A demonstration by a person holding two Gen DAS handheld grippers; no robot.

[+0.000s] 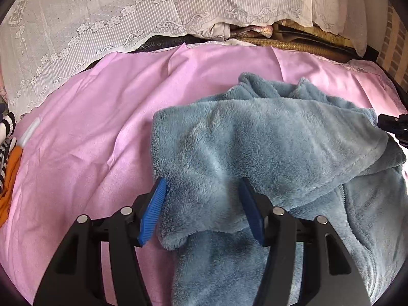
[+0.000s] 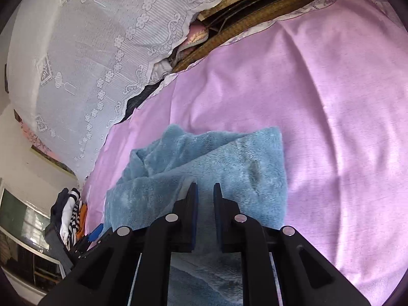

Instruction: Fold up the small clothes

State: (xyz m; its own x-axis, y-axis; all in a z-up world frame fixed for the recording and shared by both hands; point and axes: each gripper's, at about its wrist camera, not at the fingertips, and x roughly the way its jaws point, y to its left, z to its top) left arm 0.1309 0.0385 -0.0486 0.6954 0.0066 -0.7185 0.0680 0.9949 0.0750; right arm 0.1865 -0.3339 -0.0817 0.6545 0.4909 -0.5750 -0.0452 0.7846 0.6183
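Your blue fleece garment (image 1: 267,137) lies on the pink bedsheet (image 1: 89,140) with one part folded over its zipped front. Your left hand-held gripper (image 1: 202,209) stands released astride that fold's near edge, likely having just laid it down. Your right hand-held gripper (image 2: 205,191) is nearly clenched over the fleece; whether it pinches any cloth is hidden, and the garment's near end is cut off.
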